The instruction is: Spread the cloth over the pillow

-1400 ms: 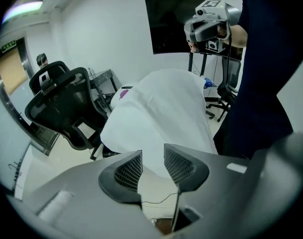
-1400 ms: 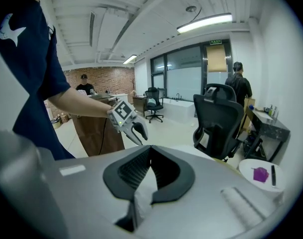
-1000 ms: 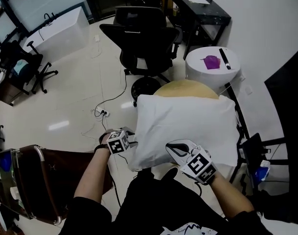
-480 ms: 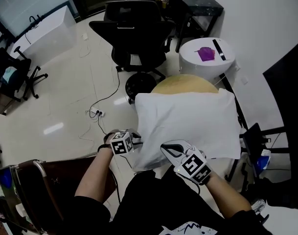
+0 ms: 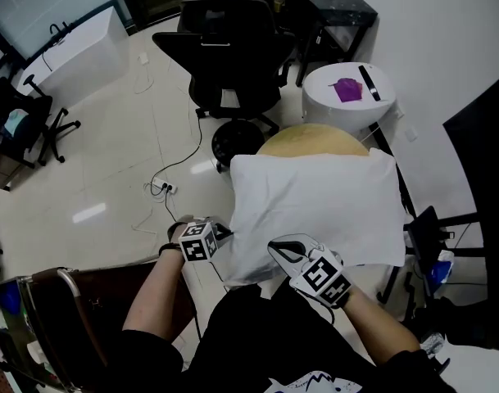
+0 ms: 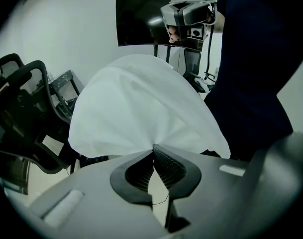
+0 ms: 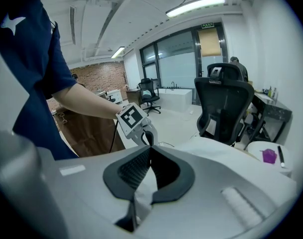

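Observation:
A white cloth point(image 5: 315, 207) lies draped over a puffy pillow shape, and a tan rounded surface point(image 5: 313, 142) shows past its far edge. My left gripper point(image 5: 220, 236) is at the cloth's near left corner. Its jaws have just been closing, and in the left gripper view they are shut point(image 6: 153, 149) on a gathered tip of the cloth point(image 6: 136, 108). My right gripper point(image 5: 283, 248) sits on the near edge, right of the left one. It is shut point(image 7: 150, 148), with white cloth point(image 7: 144, 185) showing between its jaws.
A black office chair point(image 5: 229, 47) stands beyond the pillow. A white round table point(image 5: 347, 109) with a purple thing on it is at the far right. A brown chair point(image 5: 93, 293) is at my left, cables point(image 5: 163, 188) lie on the floor, and a black stand point(image 5: 425, 236) is at the right.
The left gripper's jaws have closed on the cloth's near left corner. The right gripper has shifted slightly left along the near edge, still shut.

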The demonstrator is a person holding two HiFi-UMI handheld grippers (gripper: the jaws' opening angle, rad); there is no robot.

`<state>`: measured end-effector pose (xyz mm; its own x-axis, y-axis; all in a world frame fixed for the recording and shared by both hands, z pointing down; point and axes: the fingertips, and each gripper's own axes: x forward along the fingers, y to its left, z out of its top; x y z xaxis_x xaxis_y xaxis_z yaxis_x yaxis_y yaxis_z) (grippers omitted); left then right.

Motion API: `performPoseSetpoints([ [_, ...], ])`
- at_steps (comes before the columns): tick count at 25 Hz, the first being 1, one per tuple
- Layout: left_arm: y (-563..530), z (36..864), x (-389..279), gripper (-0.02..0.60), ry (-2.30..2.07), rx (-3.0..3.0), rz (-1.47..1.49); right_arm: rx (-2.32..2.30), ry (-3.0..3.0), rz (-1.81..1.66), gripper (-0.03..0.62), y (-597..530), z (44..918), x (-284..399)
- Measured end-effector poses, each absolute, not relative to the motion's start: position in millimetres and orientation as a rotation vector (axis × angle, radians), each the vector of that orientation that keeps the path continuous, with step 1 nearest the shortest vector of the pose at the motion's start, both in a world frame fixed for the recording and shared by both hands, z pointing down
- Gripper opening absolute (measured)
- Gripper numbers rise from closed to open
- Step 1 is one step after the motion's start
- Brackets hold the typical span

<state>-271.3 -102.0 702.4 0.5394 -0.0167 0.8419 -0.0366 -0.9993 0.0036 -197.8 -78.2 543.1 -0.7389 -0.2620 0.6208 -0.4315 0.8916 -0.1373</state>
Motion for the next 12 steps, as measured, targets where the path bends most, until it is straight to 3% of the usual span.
performPoseSetpoints([
  [12,-134,700,-310,0.000,-0.083,2.742,1.724,0.502,-2.431,0.375,0.008,-80,547,-204],
])
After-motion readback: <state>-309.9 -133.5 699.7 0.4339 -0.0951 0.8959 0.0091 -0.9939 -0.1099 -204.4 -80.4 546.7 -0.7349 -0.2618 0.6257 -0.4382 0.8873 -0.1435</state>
